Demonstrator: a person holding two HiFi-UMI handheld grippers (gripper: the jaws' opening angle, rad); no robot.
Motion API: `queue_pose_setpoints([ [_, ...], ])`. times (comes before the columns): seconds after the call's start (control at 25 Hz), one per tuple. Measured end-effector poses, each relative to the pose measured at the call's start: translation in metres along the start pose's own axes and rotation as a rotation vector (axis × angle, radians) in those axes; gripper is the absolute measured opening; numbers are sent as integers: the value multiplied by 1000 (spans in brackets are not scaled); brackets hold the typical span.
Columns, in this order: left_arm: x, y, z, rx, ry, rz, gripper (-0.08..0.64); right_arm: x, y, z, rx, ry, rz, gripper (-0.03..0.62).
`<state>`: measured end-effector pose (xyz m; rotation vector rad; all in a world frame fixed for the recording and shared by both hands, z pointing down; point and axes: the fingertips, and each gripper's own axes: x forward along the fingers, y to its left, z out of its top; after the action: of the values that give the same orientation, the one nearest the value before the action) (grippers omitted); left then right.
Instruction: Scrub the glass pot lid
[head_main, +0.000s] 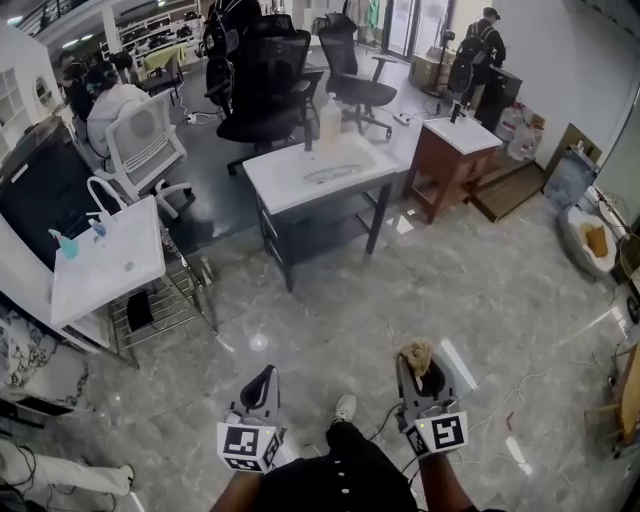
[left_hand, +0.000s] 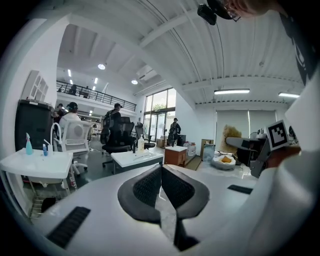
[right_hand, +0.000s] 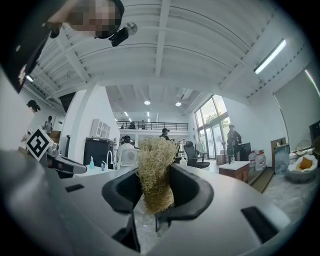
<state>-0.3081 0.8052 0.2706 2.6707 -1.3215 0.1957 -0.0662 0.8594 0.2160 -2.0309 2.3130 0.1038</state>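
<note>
Head view: holding the left gripper (head_main: 262, 380) and right gripper (head_main: 420, 372) low over the grey floor (head_main: 450, 290), well apart from the white sink surface (head_main: 285, 188) bearing a faint oval, possibly the glass pot lid (head_main: 328, 174). Left gripper view: pressing the jaws together on nothing. Right gripper view: clamping an upright tan fibrous scrubber (right_hand: 154, 157) between the jaws.

— What stands on the glossy grey marble floor (head_main: 420, 300)?
— A white-topped, black-framed counter (head_main: 275, 185), with a pale plastic bottle (head_main: 330, 118) at its far edge. Beside it, another white counter (head_main: 110, 275) bears a small blue spray bottle (head_main: 66, 246).
</note>
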Motion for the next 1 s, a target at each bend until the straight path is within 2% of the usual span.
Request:
queue_pose_setpoints([
  [0.4,90,13,15,-6,19,20,26,76,-51,-11,22,23,47,150],
  [0.68,155,14,33,10,17,40,26,138,-87,-9,3,-16,111,150],
  [1.0,197,6,44,8,5,95,26,173,-131,-20,3,2,132,150],
])
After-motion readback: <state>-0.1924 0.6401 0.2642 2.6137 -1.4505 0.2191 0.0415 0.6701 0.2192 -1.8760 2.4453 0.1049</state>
